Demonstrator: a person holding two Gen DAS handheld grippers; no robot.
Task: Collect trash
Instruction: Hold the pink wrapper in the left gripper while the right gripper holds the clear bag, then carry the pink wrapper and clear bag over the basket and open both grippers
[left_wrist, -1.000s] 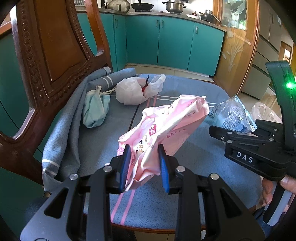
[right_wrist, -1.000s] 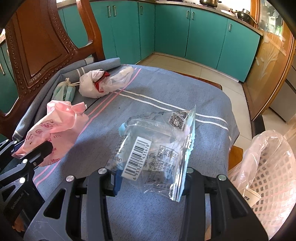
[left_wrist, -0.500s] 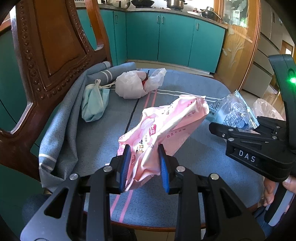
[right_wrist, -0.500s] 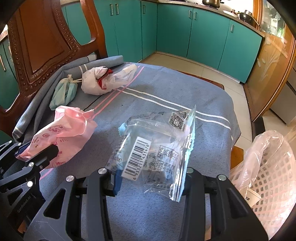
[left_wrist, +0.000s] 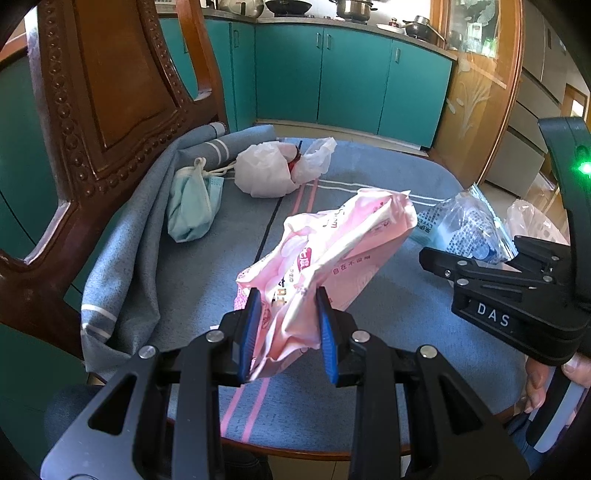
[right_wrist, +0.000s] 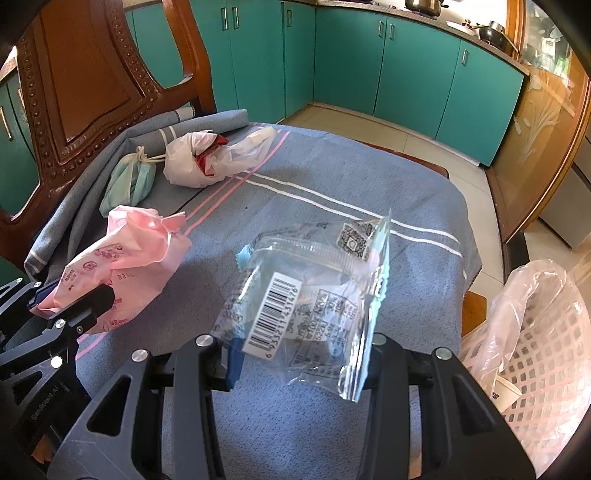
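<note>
Pinching a crumpled pink plastic wrapper (left_wrist: 325, 266) between blue-padded jaws, the left gripper (left_wrist: 288, 328) holds it clear of the blue-grey striped cloth (left_wrist: 388, 317), presumably so that it can be carried off without dragging. Alongside, a clear crinkled packet with a barcode (right_wrist: 310, 306) is clamped in the right gripper (right_wrist: 299, 354), likewise raised above the cloth. A white lattice basket lined with a thin plastic bag (right_wrist: 535, 354) is seen low at the right, judged to be the bin for both pieces. Farther off, a folded pale green face mask (left_wrist: 192, 206) and a knotted white plastic bag (left_wrist: 273, 173) are left lying beside the carved wooden chair back (left_wrist: 110, 92), not yet collected.
</note>
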